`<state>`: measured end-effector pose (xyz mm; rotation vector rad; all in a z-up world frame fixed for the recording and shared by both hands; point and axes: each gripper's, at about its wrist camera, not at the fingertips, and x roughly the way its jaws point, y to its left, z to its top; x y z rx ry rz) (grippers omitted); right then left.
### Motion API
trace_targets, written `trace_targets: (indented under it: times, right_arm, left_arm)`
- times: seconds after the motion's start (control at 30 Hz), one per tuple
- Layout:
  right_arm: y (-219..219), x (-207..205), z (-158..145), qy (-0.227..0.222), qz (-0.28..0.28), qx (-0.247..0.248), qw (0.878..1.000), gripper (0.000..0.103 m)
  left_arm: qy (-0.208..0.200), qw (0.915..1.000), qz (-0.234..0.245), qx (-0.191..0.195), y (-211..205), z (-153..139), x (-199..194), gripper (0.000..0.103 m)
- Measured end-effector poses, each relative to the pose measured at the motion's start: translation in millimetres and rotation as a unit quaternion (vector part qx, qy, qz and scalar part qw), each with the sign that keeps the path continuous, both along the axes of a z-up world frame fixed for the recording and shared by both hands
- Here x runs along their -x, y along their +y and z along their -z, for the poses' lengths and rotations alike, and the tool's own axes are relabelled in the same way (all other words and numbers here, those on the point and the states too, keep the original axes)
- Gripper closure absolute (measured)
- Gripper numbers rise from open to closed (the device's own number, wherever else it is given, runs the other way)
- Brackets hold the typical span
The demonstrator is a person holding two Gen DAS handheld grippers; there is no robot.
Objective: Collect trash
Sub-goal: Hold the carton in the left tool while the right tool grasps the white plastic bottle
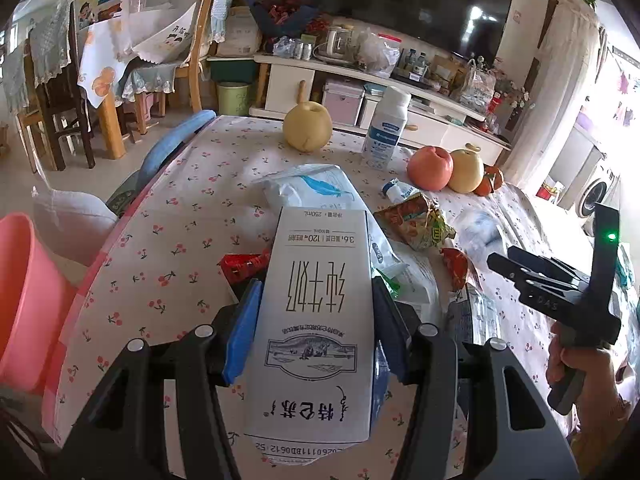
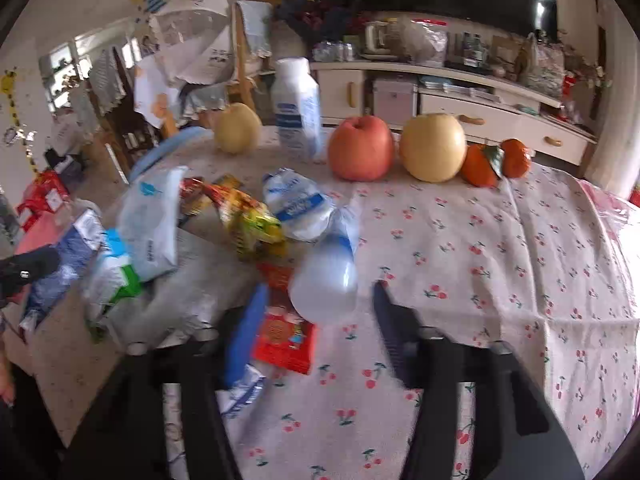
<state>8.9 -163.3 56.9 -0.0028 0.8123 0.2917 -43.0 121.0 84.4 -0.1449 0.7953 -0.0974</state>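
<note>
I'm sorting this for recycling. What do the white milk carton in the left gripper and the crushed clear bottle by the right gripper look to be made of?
The milk carton looks like coated paperboard: flat printed faces, sharp folded edges, matte with a slight sheen. The crushed bottle looks like thin clear plastic: translucent, dented and twisted, glossy, though motion blur softens it.

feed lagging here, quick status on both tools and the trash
Left tool clamped on milk carton. Right tool open, crushed clear bottle loose between its fingers. Wrappers piled beside it; fruit row behind.
</note>
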Motion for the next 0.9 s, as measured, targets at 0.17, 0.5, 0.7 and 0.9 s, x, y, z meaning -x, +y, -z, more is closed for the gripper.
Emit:
trace_targets:
  times: [0.17,0.5,0.7,0.9]
  right_arm:
    - [-5.4,-9.7,11.8,0.02,0.02,-0.003,1.0,0.027]
    - [-15.9,-25.7,23.2,0.032,0.074,0.0,0.997,0.021]
    - [-15.5,-37.2,28.3,0.034,0.098,0.012,0.995,0.036]
    - [-18.3,-33.3,25.2,0.025,0.102,0.005,0.994,0.049]
  left_arm:
    - [-0.001,1.0,0.001,0.001,1.6,0.9,0.7,0.047]
    - [-0.006,1.0,0.003,0.002,4.3,0.0,1.4,0.047]
    - [-0.006,1.0,0.007,0.001,3.4,0.9,1.7,0.047]
    - [-0.007,0.9999,0.006,0.003,3.2,0.5,1.6,0.047]
